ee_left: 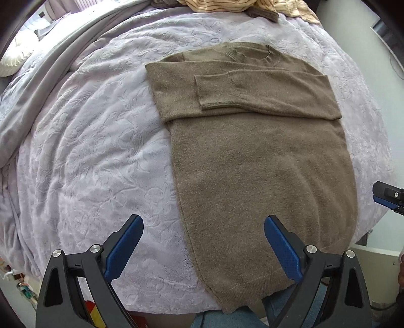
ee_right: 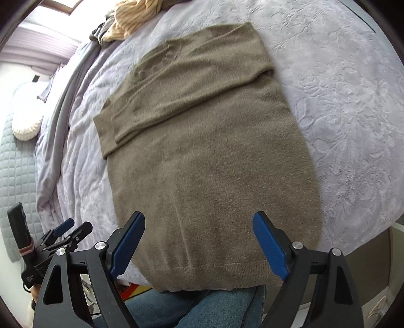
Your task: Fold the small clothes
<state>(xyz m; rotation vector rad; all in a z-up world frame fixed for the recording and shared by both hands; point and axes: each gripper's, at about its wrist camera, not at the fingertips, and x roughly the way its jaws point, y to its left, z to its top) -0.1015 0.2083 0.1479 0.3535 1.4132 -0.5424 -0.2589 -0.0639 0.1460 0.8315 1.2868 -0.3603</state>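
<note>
A brown knit sweater (ee_left: 252, 156) lies flat on the lavender bedspread (ee_left: 88, 151), neck away from me, both sleeves folded across its chest. Its hem hangs a little over the near bed edge. My left gripper (ee_left: 203, 224) is open and empty, hovering above the hem's left corner. My right gripper (ee_right: 198, 222) is open and empty above the hem in the right wrist view, where the sweater (ee_right: 202, 151) fills the middle. The right gripper's tip (ee_left: 387, 195) shows at the right edge of the left wrist view; the left gripper (ee_right: 68, 227) shows at lower left of the right wrist view.
A heap of striped cream and brown clothes (ee_left: 227, 7) lies at the far side of the bed. A grey blanket (ee_left: 38, 96) and a white cushion (ee_right: 26, 127) lie to the left. My jeans-clad legs (ee_right: 202, 307) are at the near bed edge.
</note>
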